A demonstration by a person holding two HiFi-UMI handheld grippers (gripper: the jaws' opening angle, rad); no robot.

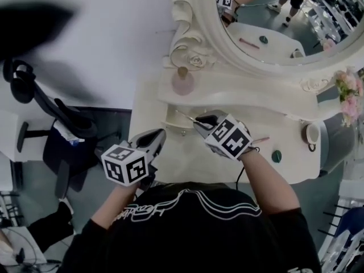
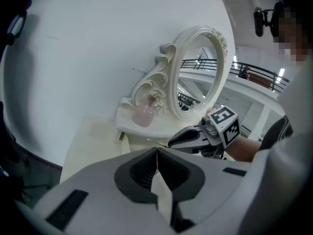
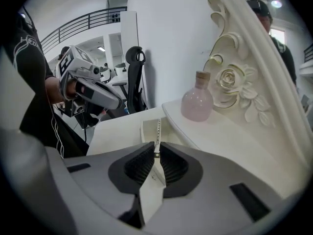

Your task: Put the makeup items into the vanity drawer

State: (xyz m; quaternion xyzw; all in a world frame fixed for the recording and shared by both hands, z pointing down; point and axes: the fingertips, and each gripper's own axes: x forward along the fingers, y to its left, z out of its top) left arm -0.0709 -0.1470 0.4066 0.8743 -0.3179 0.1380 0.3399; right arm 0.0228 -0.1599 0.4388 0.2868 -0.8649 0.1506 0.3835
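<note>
My right gripper (image 1: 199, 121) (image 3: 156, 153) is shut on a thin pale makeup stick (image 3: 157, 130) (image 1: 185, 116). The stick's free end points at the small open drawer (image 3: 146, 129) (image 1: 170, 125) under the vanity's raised shelf. Just left of it and nearer the person, my left gripper (image 1: 161, 134) (image 2: 156, 151) hovers over the cream tabletop, shut with nothing between its jaws. It also shows at the left of the right gripper view. On the tabletop at the right lie a pink pencil (image 1: 260, 139) and a small green round item (image 1: 276, 156).
A pink bottle (image 1: 183, 84) (image 3: 197, 102) stands on the shelf beside the carved oval mirror (image 1: 273, 33). A white cup (image 1: 311, 134) and pink flowers (image 1: 350, 95) sit at the table's right end. A black office chair (image 1: 62, 118) stands left of the vanity.
</note>
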